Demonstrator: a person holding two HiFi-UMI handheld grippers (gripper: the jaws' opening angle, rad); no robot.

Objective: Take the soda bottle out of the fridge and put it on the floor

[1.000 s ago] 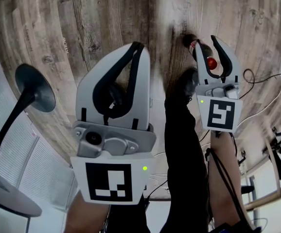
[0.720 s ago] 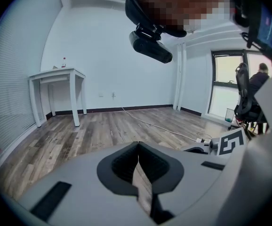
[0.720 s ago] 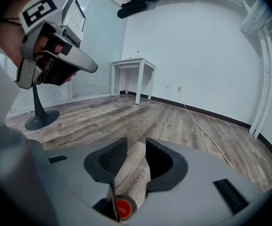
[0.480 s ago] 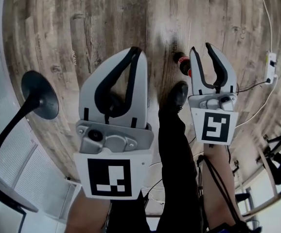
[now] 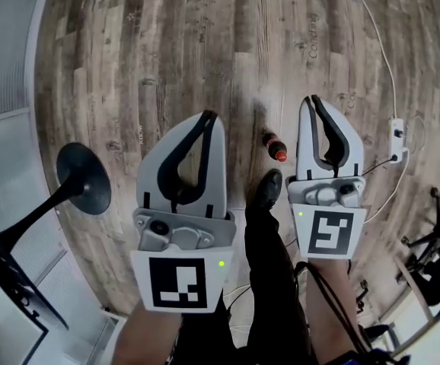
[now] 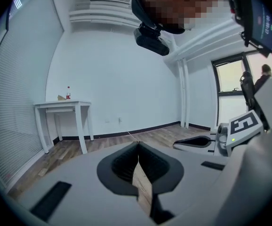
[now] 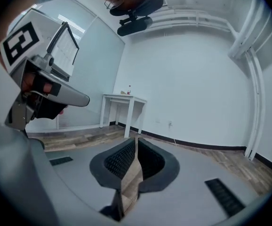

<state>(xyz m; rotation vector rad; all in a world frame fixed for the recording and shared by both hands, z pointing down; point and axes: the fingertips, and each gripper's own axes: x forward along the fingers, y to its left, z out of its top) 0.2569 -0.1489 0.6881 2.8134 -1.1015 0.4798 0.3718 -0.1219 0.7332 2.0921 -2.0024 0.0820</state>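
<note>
Both claws have lifted away from the soda bottle (image 5: 275,147), which is on the wood floor (image 5: 167,67) near a shoe (image 5: 266,190). Right claw (image 5: 310,101) has just been closing, with nothing in it. Left claw (image 5: 208,116) is closed and empty too.

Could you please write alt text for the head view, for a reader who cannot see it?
Seen from above, a soda bottle sits on the wood floor just ahead of the person's shoe. The left gripper and right gripper are held nearer the camera, both shut and empty; the right gripper's jaws have just been closing on nothing.
</note>
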